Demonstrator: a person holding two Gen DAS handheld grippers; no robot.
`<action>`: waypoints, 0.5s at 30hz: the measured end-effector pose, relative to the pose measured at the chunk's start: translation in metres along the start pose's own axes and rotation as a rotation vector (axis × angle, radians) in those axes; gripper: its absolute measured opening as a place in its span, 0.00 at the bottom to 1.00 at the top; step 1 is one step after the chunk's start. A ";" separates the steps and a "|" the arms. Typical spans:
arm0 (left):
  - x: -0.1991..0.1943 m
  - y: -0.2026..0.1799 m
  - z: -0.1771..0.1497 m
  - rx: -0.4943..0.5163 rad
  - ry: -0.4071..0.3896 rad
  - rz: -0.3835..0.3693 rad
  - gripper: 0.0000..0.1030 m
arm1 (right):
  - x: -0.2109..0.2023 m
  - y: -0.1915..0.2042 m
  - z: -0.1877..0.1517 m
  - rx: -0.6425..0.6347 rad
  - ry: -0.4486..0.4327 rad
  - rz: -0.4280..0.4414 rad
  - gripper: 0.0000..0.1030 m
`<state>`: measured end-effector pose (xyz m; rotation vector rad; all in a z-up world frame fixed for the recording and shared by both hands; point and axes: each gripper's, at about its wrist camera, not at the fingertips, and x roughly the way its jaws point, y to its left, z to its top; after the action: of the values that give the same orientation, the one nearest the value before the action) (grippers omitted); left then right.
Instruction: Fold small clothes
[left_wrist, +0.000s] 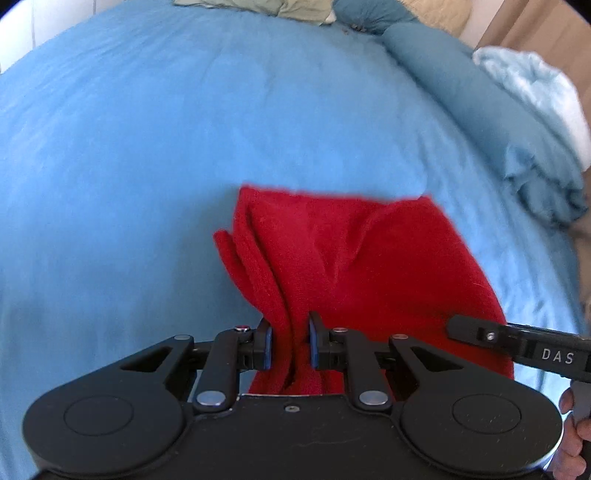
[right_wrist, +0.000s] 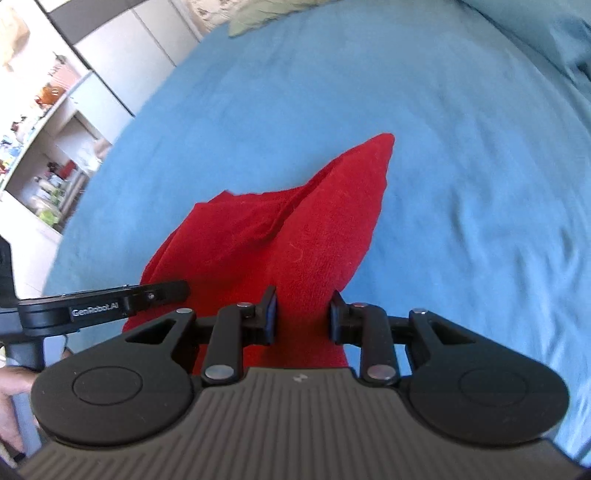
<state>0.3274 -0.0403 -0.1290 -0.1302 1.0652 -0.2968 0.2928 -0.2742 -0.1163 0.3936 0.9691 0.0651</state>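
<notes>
I have the red knit garment (left_wrist: 332, 258) pinched at its near edge by both tools, and it hangs and drapes forward from them onto the blue bedspread (left_wrist: 147, 147), its far edge resting on the bed ahead. The left gripper (left_wrist: 290, 341) is closed narrow on a bunched, pleated corner; the right gripper (right_wrist: 303, 317) stands somewhat wider but also clamps cloth, a flatter span filling the gap between its blue pads. The two tools sit side by side, close together, so the held edge runs across from one to the other and the garment's length runs away from me. I judge the fold turns on carrying this edge forward over the far edge. The fabric is soft, fuzzy, thick-looking, with ribbed folds on the left; it should sag between the grips.
</notes>
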 end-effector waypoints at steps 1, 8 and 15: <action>0.002 -0.002 -0.006 0.008 -0.006 0.028 0.25 | 0.005 -0.009 -0.009 0.011 -0.007 0.000 0.43; -0.012 -0.007 -0.016 0.078 -0.108 0.178 0.89 | -0.008 -0.023 -0.022 0.000 -0.100 -0.055 0.96; -0.001 0.015 -0.042 0.118 -0.129 0.222 0.90 | 0.006 -0.049 -0.021 -0.043 -0.148 -0.164 1.00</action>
<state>0.2928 -0.0246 -0.1520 0.0740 0.9225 -0.1483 0.2731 -0.3125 -0.1490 0.2749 0.8491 -0.0906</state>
